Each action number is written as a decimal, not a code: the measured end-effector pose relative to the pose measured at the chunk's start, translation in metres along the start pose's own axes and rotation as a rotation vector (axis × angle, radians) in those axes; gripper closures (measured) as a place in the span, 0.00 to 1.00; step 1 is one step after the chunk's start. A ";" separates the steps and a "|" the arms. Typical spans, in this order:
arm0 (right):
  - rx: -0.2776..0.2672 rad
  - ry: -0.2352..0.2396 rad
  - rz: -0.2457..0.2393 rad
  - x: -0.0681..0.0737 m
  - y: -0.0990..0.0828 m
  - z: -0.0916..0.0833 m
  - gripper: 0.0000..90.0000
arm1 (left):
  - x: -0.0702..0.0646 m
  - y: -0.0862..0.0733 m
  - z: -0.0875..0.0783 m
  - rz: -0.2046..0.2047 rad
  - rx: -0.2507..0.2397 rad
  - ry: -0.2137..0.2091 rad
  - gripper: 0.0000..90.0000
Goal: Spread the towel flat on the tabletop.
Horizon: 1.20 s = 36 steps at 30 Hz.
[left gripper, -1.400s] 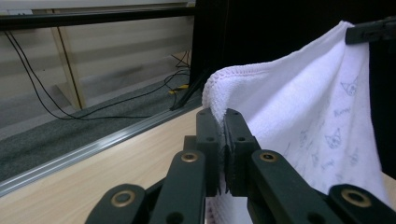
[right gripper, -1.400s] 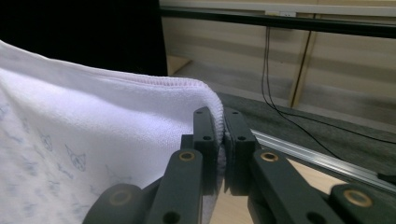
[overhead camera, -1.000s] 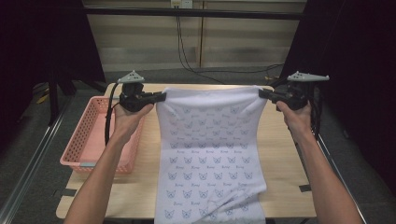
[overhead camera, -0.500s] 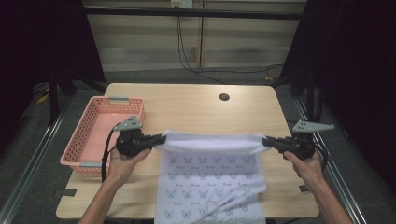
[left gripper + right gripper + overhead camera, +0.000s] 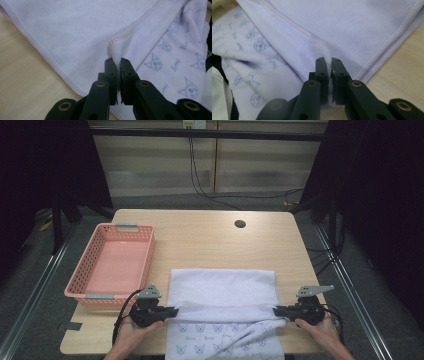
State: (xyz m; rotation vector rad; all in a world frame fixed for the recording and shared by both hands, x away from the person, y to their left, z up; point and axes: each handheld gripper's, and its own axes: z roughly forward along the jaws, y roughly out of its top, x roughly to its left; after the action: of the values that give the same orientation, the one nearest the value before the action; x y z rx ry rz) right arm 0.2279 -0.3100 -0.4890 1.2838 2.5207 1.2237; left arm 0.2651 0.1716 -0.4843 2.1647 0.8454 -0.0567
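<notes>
High view: the pink basket [image 5: 111, 265] sits left; the left gripper [image 5: 170, 310] and right gripper [image 5: 278, 310] each pinch a corner of the towel [image 5: 222, 287], whose folded edge runs crosswise between them, equally near both. The gripper views show the stitched hem clamped between pressed-together jaws.

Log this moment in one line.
left gripper: shut on towel | right gripper: shut on towel | towel: folded on table | basket: empty
</notes>
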 end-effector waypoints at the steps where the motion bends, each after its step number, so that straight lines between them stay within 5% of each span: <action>1: 0.016 0.001 -0.003 -0.001 -0.002 0.003 0.95 | 0.000 -0.002 0.004 -0.006 0.022 -0.004 0.95; 4: 0.043 -0.001 0.004 -0.002 -0.004 0.008 0.95 | -0.002 -0.002 0.010 0.018 0.059 0.017 0.95; 8: 0.035 -0.027 0.004 -0.007 0.000 0.011 0.95 | 0.005 0.006 0.016 0.010 0.054 0.018 0.96; 13: 0.014 -0.064 0.032 -0.024 0.010 0.014 0.95 | 0.020 0.028 0.032 0.034 0.034 0.076 0.96; 25: -0.021 -0.166 0.067 -0.066 0.034 0.024 0.96 | 0.057 0.072 0.064 0.010 0.004 0.111 0.96; 27: -0.026 -0.185 0.072 -0.074 0.043 0.030 0.96 | 0.066 0.076 0.067 -0.033 -0.005 0.101 0.96; 32: -0.009 -0.219 0.026 -0.087 0.063 0.043 0.95 | 0.080 0.090 0.077 -0.053 -0.041 0.155 0.96; 36: -0.025 -0.223 0.049 -0.099 0.074 0.051 0.95 | 0.090 0.099 0.079 -0.048 -0.029 0.182 0.96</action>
State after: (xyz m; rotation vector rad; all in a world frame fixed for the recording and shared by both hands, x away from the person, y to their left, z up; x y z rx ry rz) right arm 0.3598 -0.3230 -0.5019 1.3987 2.3242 1.0510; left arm 0.4110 0.1212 -0.5001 2.1455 0.9954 0.1290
